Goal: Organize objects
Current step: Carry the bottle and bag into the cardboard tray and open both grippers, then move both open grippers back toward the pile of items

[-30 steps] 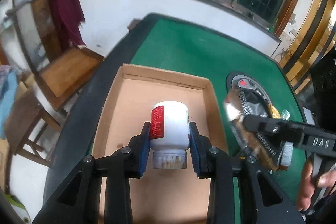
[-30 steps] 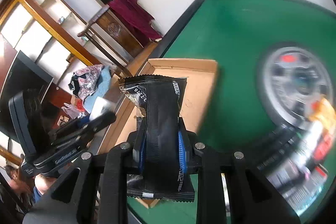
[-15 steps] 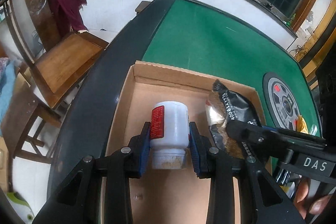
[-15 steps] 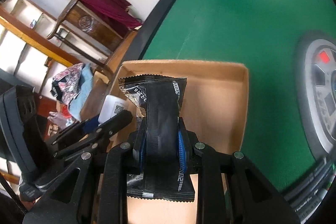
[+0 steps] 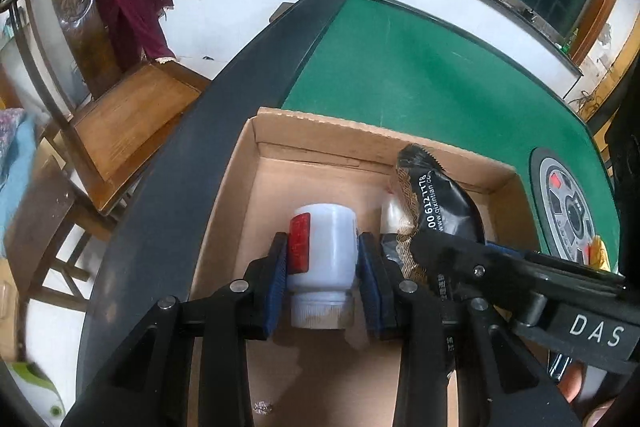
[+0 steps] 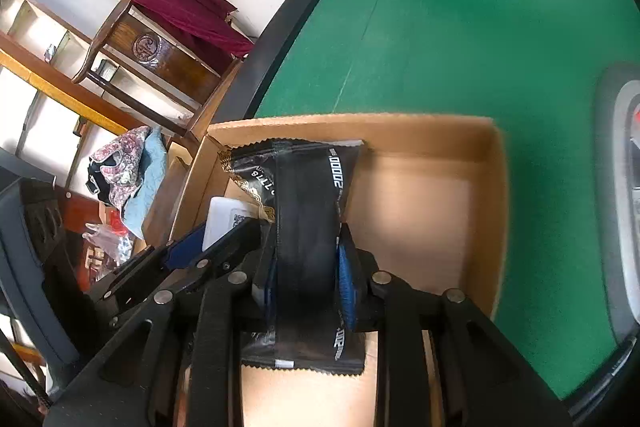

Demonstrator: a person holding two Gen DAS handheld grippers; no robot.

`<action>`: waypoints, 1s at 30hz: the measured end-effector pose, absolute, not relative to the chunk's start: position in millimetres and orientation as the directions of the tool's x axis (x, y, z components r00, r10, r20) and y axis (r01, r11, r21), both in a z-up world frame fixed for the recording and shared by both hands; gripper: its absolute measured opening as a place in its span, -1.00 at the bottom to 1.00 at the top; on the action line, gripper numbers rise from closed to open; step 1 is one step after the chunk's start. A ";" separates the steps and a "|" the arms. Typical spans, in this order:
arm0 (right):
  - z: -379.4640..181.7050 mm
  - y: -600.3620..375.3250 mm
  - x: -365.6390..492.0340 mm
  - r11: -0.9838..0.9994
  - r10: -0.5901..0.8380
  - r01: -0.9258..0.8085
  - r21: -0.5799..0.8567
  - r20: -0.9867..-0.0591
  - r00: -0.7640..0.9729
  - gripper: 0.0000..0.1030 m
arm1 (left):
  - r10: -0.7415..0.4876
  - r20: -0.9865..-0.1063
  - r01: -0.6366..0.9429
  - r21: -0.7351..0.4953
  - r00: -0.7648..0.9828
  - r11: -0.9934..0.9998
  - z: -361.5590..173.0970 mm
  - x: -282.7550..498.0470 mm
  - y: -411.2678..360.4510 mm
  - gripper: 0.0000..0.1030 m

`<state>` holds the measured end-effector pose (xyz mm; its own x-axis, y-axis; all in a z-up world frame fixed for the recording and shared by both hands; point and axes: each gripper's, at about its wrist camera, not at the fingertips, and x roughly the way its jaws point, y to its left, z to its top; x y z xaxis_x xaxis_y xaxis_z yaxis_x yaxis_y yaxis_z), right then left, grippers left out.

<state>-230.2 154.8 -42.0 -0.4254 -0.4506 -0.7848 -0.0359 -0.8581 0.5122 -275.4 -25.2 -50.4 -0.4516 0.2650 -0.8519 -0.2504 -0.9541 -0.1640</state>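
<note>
My left gripper [image 5: 323, 259] is shut on a white plastic bottle [image 5: 325, 247] with a red label, held inside an open cardboard box [image 5: 320, 131] on the green table. My right gripper [image 6: 306, 267] is shut on a black snack packet [image 6: 304, 211] and holds it over the same box [image 6: 400, 131], close beside the bottle. In the left wrist view the packet [image 5: 436, 203] and the right gripper show just right of the bottle. In the right wrist view the bottle [image 6: 226, 217] and the left gripper show at the left.
The box sits by the table's black padded rim [image 5: 176, 187]. A round grey panel [image 5: 568, 211] is set in the green felt to the right. A wooden chair [image 5: 120, 115] with a maroon cloth stands beyond the rim.
My right gripper has carried the black packet leftward from over the round panel to inside the box, beside the bottle. The left gripper has stayed shut on the bottle over the box.
</note>
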 end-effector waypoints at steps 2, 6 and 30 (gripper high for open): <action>-43.5 156.1 -231.9 -0.852 -0.462 -0.042 0.522 -0.786 -0.410 -0.49 | 0.262 -0.854 -0.236 -0.169 -0.450 -0.957 -49.3 -274.6 -27.3 -0.41; -35.7 156.9 -230.3 -0.876 -0.441 -0.012 0.482 -0.812 -0.383 -0.46 | 0.250 -0.830 -0.212 -0.163 -0.499 -0.964 -37.2 -268.6 -31.7 -0.37; 41.4 199.0 -117.2 -0.793 -0.564 0.100 0.601 -0.663 -0.492 0.18 | 0.041 -0.737 -0.107 0.043 -0.674 -0.993 -15.5 -151.4 -12.3 0.10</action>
